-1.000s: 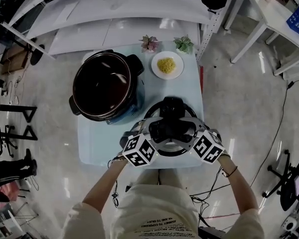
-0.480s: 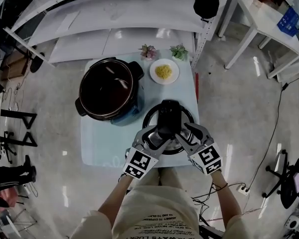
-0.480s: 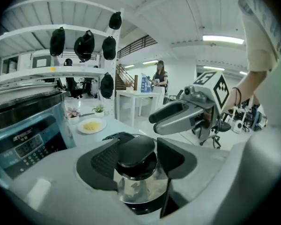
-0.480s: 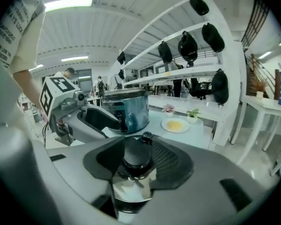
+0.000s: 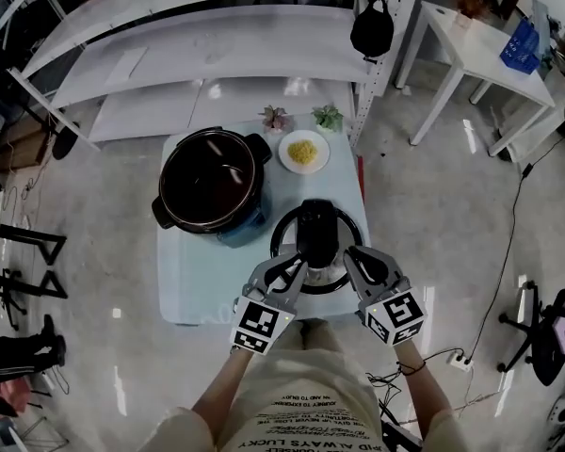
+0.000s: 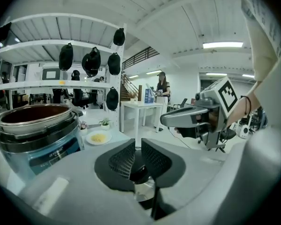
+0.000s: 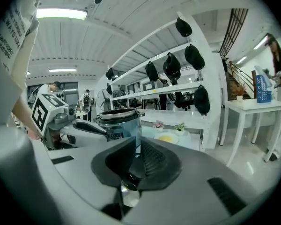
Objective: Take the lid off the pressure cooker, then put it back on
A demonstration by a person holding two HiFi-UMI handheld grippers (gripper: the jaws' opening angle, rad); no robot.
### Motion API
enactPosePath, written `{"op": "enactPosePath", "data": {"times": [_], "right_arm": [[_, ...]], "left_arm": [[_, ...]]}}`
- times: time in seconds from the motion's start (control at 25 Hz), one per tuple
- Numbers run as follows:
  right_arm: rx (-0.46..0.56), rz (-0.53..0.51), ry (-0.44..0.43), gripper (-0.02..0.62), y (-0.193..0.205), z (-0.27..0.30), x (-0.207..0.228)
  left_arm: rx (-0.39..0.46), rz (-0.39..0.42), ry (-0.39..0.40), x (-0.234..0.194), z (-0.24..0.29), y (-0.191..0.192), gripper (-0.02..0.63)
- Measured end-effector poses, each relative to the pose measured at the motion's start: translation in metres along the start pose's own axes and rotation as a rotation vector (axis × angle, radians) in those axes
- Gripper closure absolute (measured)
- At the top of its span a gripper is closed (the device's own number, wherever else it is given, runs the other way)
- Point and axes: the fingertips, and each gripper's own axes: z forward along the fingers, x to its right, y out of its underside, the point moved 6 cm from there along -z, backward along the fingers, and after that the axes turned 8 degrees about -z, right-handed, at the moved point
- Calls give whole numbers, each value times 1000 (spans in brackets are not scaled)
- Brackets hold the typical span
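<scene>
Quick status from my end. The pale blue table (image 5: 184,285) has the pressure cooker (image 5: 210,188) on its far left, pot wide open and dark inside. The lid (image 5: 317,222) lies flat on the table just beside the pot, toward the near right corner.

So I'd call the first half done: the lid's off and parked. Still to do: grab it again, carry it over and seat it on the pot.

Both claws hang over the lid's black handle. The left gripper (image 6: 138,144) and right gripper (image 7: 136,146) have each just been pinching closed. Both are clenched on nothing, with the handle below the pads, not between them.

Writing-wise, not much. There's a pale label (image 6: 51,150) on the cooker's blue front, too blurry to read. The shirt (image 5: 306,412) has upside-down print that I can't make out reliably.
</scene>
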Motion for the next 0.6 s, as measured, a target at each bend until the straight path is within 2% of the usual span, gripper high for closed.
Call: {"op": "enactPosePath", "data": {"times": [0.32,0.6], "right_arm": [[82,36,125,586,-28,-22,-10],[138,78,197,589,-42,-40,-16]], "left_arm": [[70,10,12,-7,-33,-26,577],[111,32,26,-13,-53,-38,581]]}}
